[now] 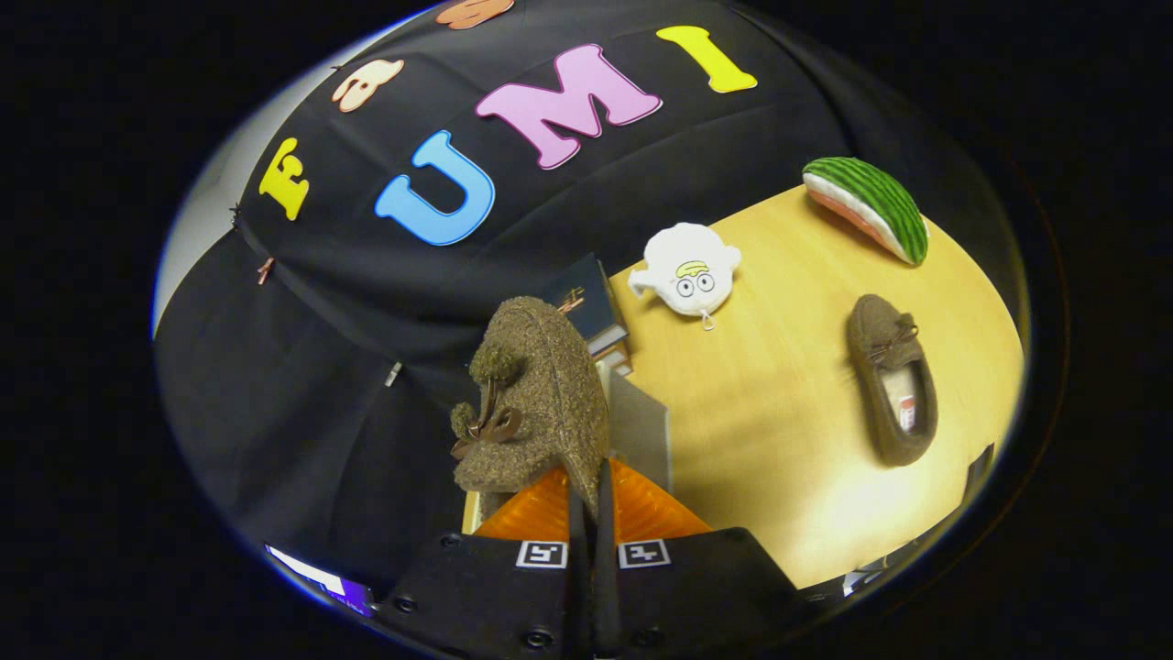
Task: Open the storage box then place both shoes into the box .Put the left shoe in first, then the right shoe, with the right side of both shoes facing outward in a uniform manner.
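Claw (pixel 591 513) nearly closed, both fingers pinching the thin edge of a brown wool slipper (pixel 536 394), which hangs lifted just ahead of the fingertips, bow facing the camera. Beyond it, stacked books (pixel 591 307). Which shoe this is: cannot tell. Right of the claw, on the wooden table (pixel 779 440): white plush toy (pixel 687 270), second slipper (pixel 893 380) lying flat, watermelon-slice toy (pixel 871 206) farthest. Slippers look light, soft, floppy; collar rim seems the surest hold.

Brown shoes (pixel 536 394), green-striped watermelon toy (pixel 871 206), white plush (pixel 687 270).
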Motion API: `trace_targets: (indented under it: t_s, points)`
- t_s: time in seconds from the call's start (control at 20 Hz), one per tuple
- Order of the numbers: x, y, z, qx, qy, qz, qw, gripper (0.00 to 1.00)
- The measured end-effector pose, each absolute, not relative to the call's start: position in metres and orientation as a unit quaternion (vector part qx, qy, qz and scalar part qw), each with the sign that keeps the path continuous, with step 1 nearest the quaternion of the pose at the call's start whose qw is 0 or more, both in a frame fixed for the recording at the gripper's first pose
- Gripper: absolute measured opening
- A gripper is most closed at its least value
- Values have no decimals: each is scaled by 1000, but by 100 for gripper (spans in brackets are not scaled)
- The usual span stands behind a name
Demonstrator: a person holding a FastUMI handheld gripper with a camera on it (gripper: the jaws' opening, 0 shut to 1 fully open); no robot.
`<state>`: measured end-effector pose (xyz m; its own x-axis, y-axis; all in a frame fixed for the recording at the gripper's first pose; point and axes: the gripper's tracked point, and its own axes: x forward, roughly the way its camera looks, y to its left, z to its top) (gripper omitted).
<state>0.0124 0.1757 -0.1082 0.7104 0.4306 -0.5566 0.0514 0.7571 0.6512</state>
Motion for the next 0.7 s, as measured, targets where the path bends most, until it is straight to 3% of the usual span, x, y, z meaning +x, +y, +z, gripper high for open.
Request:
trace_targets:
  t_s: [0.4,0.7]
  points:
    - [40,247,-126,346,384,95,851,6]
    - [60,266,-169,354,407,42,841,6]
